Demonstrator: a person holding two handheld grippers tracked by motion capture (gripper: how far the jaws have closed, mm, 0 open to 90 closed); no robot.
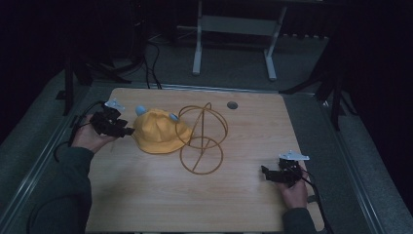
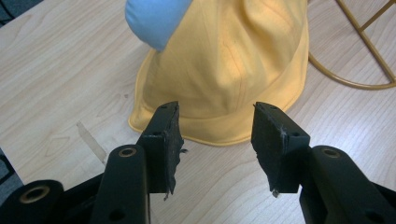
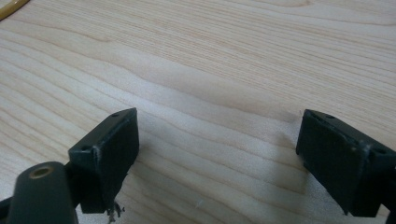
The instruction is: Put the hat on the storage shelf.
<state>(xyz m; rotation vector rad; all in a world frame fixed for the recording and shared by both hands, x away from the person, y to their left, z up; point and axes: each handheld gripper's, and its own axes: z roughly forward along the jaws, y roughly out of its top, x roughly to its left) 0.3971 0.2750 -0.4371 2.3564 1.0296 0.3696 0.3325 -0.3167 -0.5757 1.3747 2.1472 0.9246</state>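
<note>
My left claw [image 2: 215, 140] is spread, nothing pinched, aimed at the soft yellow cloth hat with blue ears [image 1: 158, 130] at 10 o'clock on the wooden tabletop [image 1: 243, 195], touching the gold wire stand [image 1: 202, 139]. Right claw [image 1: 267, 174] is spread, idle at 4 o'clock. Hat not yet grabbed or hung.
</note>
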